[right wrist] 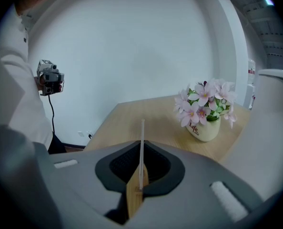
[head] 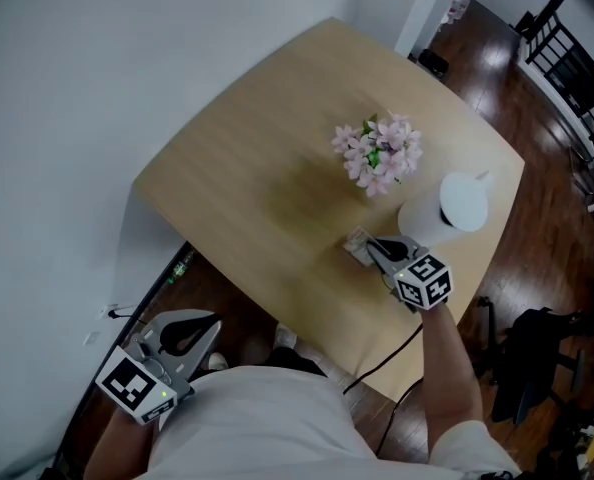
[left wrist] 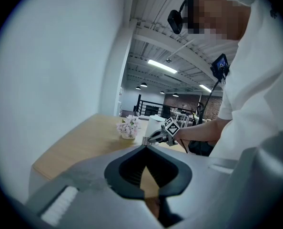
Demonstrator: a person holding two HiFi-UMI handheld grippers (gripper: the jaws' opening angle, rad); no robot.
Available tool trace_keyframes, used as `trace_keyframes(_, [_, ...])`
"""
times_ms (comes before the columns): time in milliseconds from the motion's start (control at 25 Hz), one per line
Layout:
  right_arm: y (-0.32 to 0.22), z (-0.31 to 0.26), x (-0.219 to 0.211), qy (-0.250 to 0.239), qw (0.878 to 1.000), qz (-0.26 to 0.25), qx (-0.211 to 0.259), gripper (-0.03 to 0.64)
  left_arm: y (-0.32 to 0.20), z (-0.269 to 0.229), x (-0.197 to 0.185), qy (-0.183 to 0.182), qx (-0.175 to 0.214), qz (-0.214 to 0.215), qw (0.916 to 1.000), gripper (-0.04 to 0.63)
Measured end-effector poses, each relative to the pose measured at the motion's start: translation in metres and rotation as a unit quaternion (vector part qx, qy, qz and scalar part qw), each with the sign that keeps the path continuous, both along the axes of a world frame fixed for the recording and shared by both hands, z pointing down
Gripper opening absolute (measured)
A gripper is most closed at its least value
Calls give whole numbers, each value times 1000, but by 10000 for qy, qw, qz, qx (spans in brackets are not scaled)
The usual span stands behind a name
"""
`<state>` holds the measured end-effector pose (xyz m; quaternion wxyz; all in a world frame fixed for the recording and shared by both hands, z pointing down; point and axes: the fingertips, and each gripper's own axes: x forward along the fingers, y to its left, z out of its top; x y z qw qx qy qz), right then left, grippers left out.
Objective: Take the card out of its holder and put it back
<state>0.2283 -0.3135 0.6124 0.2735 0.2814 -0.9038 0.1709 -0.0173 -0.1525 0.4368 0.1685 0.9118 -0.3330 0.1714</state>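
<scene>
In the right gripper view a thin white card (right wrist: 142,137) stands edge-on between the jaws of my right gripper (right wrist: 141,149), which is shut on it. The head view shows this gripper (head: 369,244) over the near right part of the wooden table (head: 267,168), its tips at a small pale card (head: 356,247). I cannot tell a holder apart from the card. My left gripper (head: 214,324) hangs off the table at the lower left, beside the person's body. Its jaws meet at the tips (left wrist: 145,147) with nothing between them.
A pot of pink flowers (head: 378,154) stands mid-table, just beyond the card. A white cylinder (head: 447,211) is right beside my right gripper. A white wall borders the table's left. Dark wooden floor, a black chair (head: 567,53) and a black bag (head: 537,358) lie to the right.
</scene>
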Motion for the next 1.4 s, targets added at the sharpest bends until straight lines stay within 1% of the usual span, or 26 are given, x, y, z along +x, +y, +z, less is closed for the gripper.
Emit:
trace_keyframes(200, [-3,-1,1,120,9995,128,268,36,8,2,-1,-15,-67,46,10000,2])
trace_keyframes(280, [0,-9,2,105,9985,353,417,106,17,2,-1,-57,-129,108,9998,2])
trace_keyframes(480, [26,-58,4,221,9880,1085,1078,167,41,-3,-6,-183,-67,340,9992,2])
trace_keyframes(560, [53,-79,-2,152,9833,1329,1237,169,51,-7,-9,-150,-7,502,9986,2])
trace_keyframes(720, [132,-104,-32,95,9793,1556,1291,173,81,-17,-25,-20,137,907,9958,2])
trace_keyframes(840, [206,-119,-71,68,9779,1629,1309,172,120,-22,-47,133,260,1217,9921,2])
trace_keyframes(920, [257,-127,-100,2,9751,1779,1328,172,148,-21,-66,316,279,1418,9890,2])
trace_keyframes(1000, [309,-135,-129,-189,9693,2070,1314,173,175,-20,-88,482,300,1635,9849,2])
trace_keyframes(1080, [365,-141,-158,-279,9629,2369,1261,173,205,-19,-112,558,315,1805,9815,2])
trace_keyframes(1240, [474,-154,-209,-276,9480,2944,1180,172,267,-20,-159,599,258,2142,9746,2])
trace_keyframes(1320, [516,-161,-226,-246,9390,3210,1210,173,289,-20,-174,618,294,2371,9691,2])
trace_keyframes(1400, [556,-171,-240,-162,9335,3365,1231,173,313,-24,-185,658,360,2525,9647,2])
